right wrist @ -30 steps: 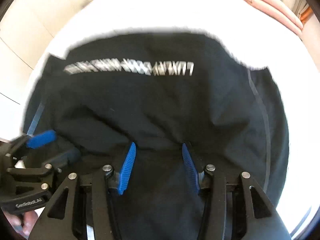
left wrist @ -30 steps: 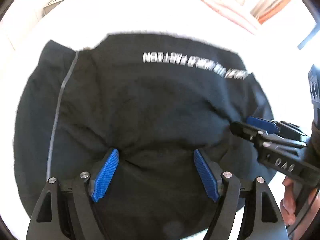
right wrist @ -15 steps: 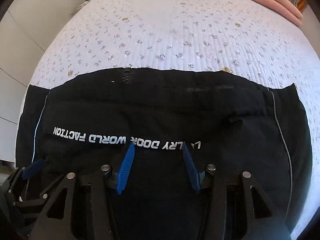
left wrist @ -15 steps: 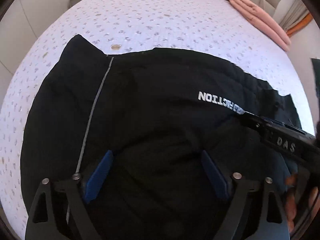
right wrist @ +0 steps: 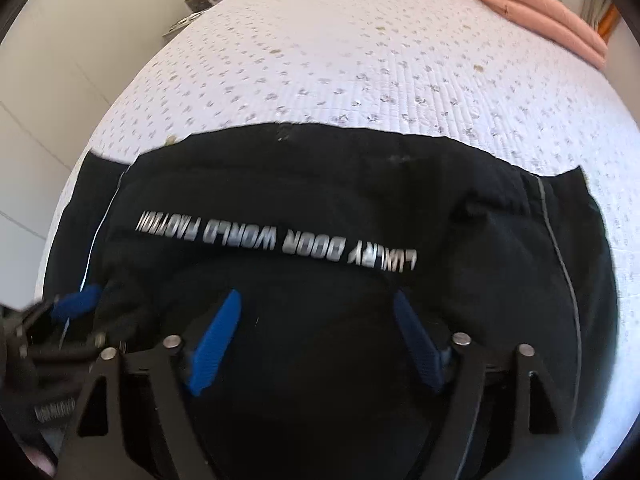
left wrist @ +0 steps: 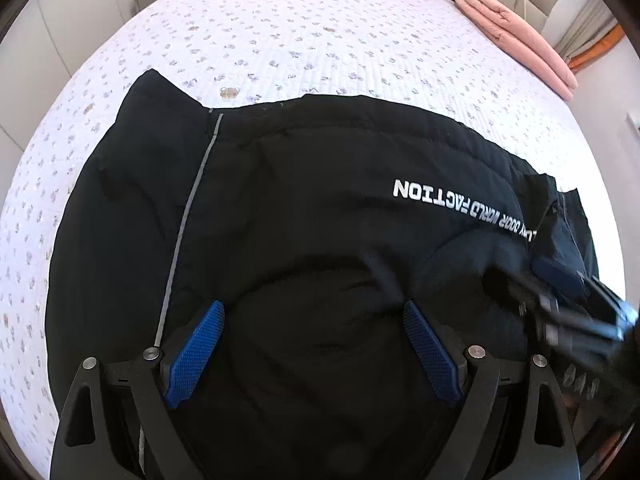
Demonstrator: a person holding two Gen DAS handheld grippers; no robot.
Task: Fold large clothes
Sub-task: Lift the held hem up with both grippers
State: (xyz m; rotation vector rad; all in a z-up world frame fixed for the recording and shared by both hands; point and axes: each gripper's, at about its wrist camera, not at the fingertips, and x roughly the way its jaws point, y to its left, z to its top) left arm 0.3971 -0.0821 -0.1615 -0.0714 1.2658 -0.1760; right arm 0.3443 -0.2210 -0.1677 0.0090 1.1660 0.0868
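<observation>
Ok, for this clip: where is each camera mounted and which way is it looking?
Left wrist: sits on the left hand-held gripper, looking steeply down at the black garment on the bed; own blue pads wide apart, right hand-held gripper blurred at the right edge.
Right wrist: sits on the right hand-held gripper, jaws opening with no cloth pinched between them, facing down at the same garment; left gripper at the left edge.
Shared: the garment's white lettering, the floral bedspread, the pink bedding at the far corner.

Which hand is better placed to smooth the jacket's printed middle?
Probably the right: its gripper sits just below the lettering on the jacket; the left gripper is off to one side.
</observation>
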